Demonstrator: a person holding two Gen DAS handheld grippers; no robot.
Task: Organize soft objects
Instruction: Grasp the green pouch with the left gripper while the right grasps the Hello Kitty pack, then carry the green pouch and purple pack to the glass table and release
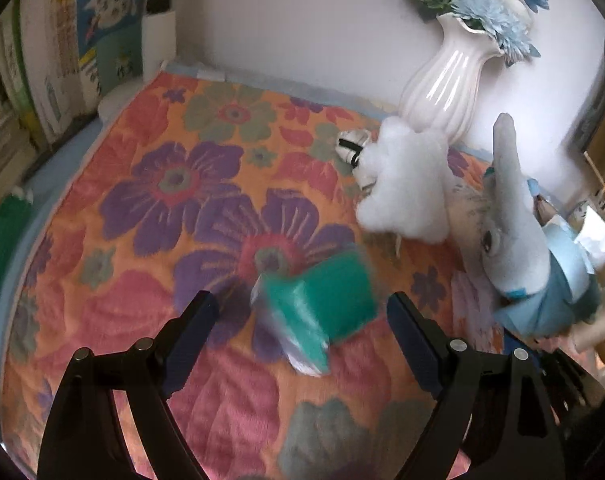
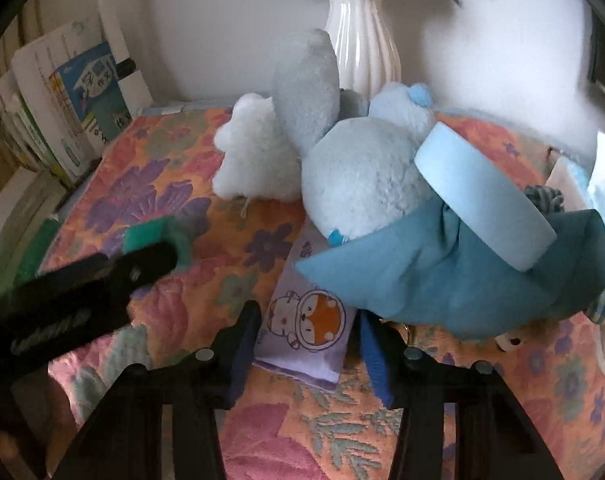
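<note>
A green sponge in a clear wrapper [image 1: 322, 300] lies on the flowered cloth [image 1: 150, 208], blurred, between the wide-open fingers of my left gripper [image 1: 302, 316], touching neither. My right gripper [image 2: 308, 332] stands with its jaws around the near end of a lilac cartoon-printed pouch [image 2: 310, 332], which runs under a blue plush toy in a blue dress [image 2: 362, 176]. A white fluffy plush [image 2: 254, 160] sits left of the blue one; it also shows in the left wrist view [image 1: 406, 188]. The left gripper's arm [image 2: 94, 284] and the green sponge [image 2: 154, 236] show at left in the right wrist view.
A white ribbed vase [image 1: 442, 84] with blue flowers stands against the back wall behind the plush toys. Books [image 1: 106, 36] lean along the left edge. A green packet [image 1: 2, 256] lies off the cloth at far left. Small items [image 2: 574, 184] sit at right.
</note>
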